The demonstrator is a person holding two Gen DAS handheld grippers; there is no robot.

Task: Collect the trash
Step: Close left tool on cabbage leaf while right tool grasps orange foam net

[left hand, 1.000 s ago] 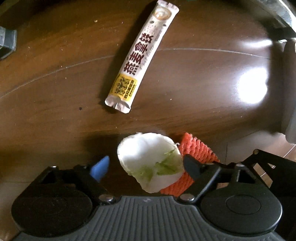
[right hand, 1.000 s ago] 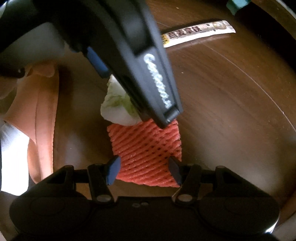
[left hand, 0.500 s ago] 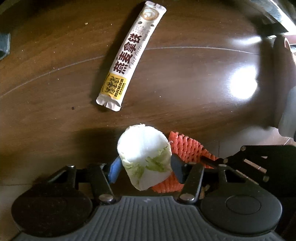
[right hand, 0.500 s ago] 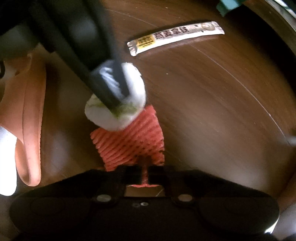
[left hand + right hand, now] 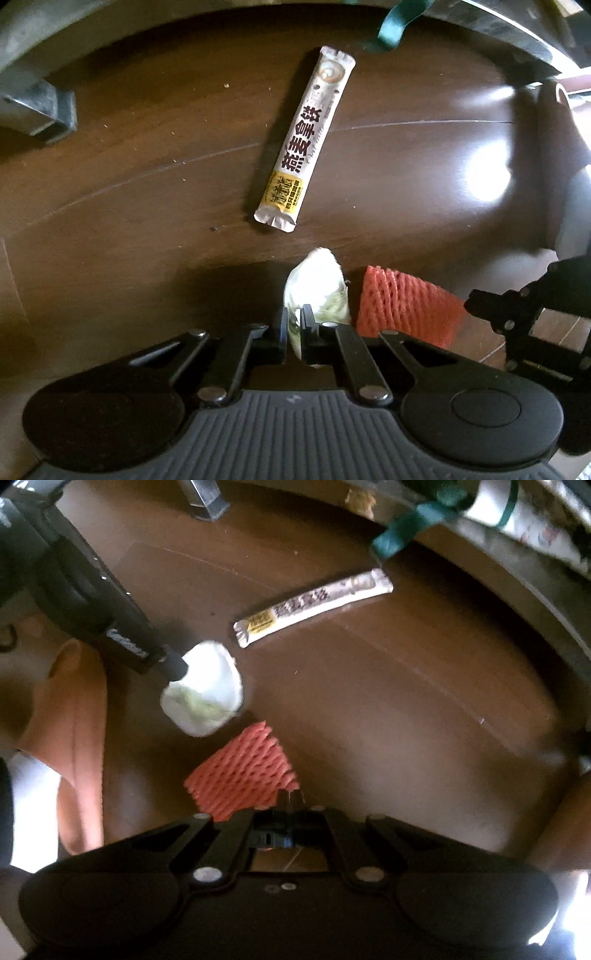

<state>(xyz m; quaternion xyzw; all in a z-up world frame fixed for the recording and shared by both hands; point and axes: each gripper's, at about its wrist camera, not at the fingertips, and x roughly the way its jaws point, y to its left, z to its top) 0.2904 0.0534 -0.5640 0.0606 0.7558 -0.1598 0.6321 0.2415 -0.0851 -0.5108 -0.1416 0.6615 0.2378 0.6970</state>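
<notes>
My left gripper (image 5: 294, 317) pinches a pale white-green cabbage leaf (image 5: 316, 280); its jaws are still closing, with the pads pressed on the leaf's lower edge. The leaf hangs lifted off the dark wooden floor, as the right wrist view shows (image 5: 207, 694). My right gripper (image 5: 290, 797) is shut on the near corner of a red foam fruit net (image 5: 243, 771), which is also raised. The net (image 5: 402, 306) sits just right of the leaf. A long white drink sachet (image 5: 306, 140) with dark lettering and a yellow label lies flat on the floor beyond both.
An orange slipper (image 5: 77, 720) lies at the left in the right wrist view. A metal furniture leg (image 5: 37, 107) stands at the far left. A green ribbon (image 5: 395, 26) hangs from a grey furniture edge along the top. Crumbs dot the floor.
Both grippers went from open to closed, the left on the cabbage leaf and the right on the foam net. Both have risen, lifting the leaf and the net off the floor.
</notes>
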